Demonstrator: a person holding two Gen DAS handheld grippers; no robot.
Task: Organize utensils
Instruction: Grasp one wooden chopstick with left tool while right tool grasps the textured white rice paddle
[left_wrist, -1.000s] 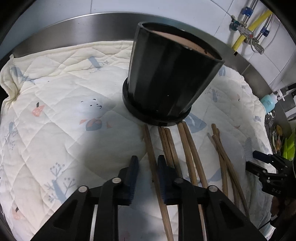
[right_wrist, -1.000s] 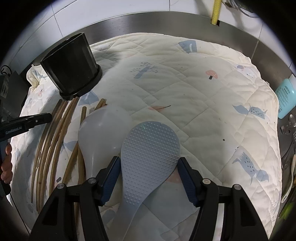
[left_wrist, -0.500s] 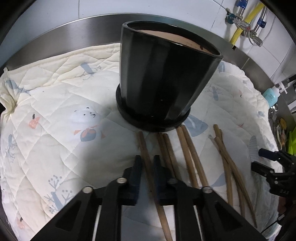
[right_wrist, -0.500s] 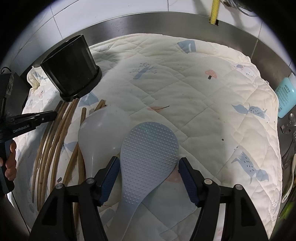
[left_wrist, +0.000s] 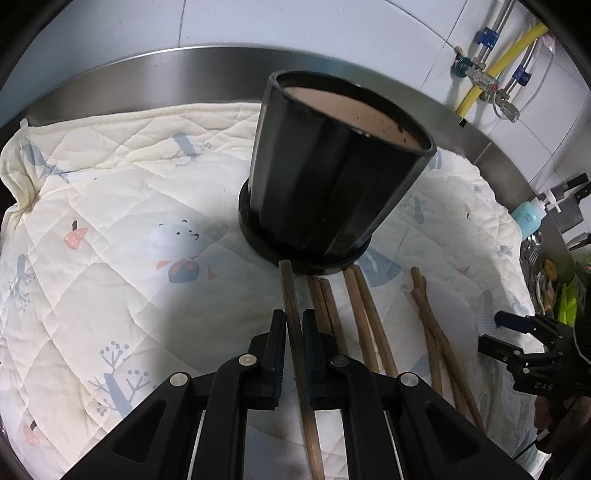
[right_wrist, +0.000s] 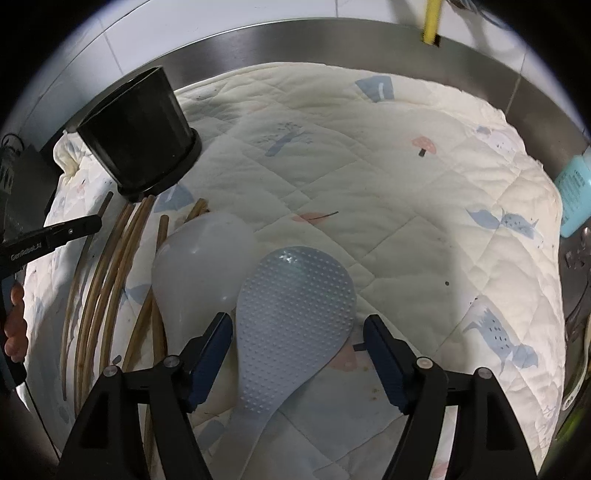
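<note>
1. The left gripper (left_wrist: 294, 341) is pinching one chopstick (left_wrist: 291, 314) along its shaft, its far tip pointing at the black pot (left_wrist: 332, 177), probably so it can be lifted in end-first.
2. The other chopsticks (left_wrist: 364, 314) are lying loose on the quilted cloth (left_wrist: 110, 229), just right of the held one.
3. The right gripper (right_wrist: 297, 354) is opening, its jaws straddling the blue rice paddle (right_wrist: 291, 314) without pressing it.
4. The white spoon (right_wrist: 201, 266) is resting just left of the paddle.
</note>
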